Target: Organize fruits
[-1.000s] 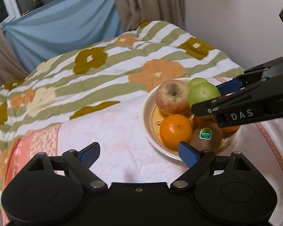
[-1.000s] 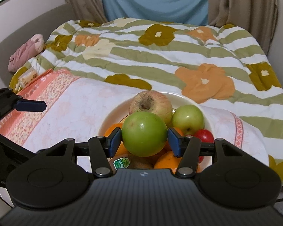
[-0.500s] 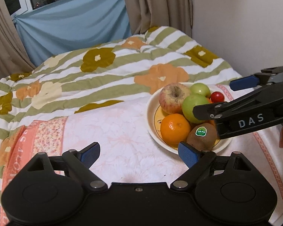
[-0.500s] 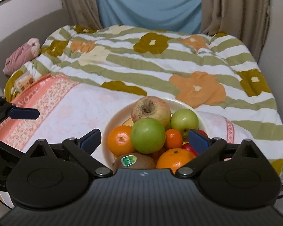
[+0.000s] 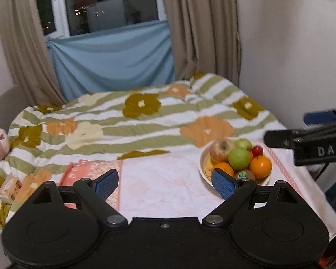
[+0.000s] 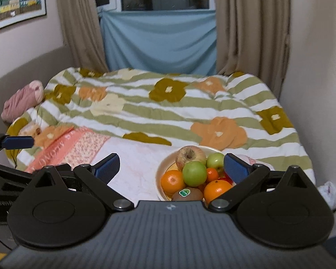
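Since a second ago we have let go of the big green apple: then our right tongs clamped it between their blue pads, whose jaws have just been opening, and now it sits in the pile on the plate with nothing between the pads. Both tongs have also pulled back and up from the plate, so the fruit looks smaller and the window and curtains have come into view.

Our right tongs now stand wide and empty, the plate just ahead of them, between the two pads and toward the right one. In the pile we see a reddish apple at the far side, a smaller green apple beside the right pad, two oranges at the near side, a small mandarin in the middle, a kiwi with a green sticker nearest us, and something red partly hidden behind the right finger.

Our left tongs are wide and empty too. The plate lies just beyond their right pad, on the pale pink cloth, with the flowered quilt farther ahead.
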A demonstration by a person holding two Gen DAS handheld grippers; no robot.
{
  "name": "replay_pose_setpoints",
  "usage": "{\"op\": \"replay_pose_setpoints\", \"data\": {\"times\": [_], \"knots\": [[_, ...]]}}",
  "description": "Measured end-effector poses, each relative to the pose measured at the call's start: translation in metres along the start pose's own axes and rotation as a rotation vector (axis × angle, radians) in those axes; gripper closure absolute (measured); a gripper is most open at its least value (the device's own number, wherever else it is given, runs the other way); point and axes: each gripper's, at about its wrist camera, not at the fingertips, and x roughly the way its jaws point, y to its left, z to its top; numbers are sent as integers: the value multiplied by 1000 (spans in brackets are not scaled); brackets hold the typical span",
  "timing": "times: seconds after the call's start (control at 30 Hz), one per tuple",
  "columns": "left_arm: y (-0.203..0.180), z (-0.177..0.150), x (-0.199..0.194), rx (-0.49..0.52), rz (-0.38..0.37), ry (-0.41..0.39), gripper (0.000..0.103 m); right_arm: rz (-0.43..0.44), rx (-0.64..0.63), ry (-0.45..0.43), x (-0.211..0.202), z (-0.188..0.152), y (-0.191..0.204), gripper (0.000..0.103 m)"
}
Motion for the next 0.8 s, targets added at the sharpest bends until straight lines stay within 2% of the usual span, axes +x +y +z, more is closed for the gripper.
{"op": "replay_pose_setpoints", "data": {"times": [0.1, 0.2, 0.4, 0.6, 0.8], "knots": [[9, -3, -25, -32, 8, -48, 1, -47, 18, -18, -28, -2, 10, 0], [15, -6, -43, -35, 32, -83, 0, -88, 29, -24, -51, -6, 20, 0], [28, -16, -62, -85, 26, -79, 0, -166, 25, -36, -84, -18, 36, 0], [30, -26, -73, -91, 27, -73, 0, -203, 26, -1, -94, -35, 42, 0], [27, -28, -80, -81, 23, -85, 0, -213, 47, -2, -99, -42, 41, 0]]}}
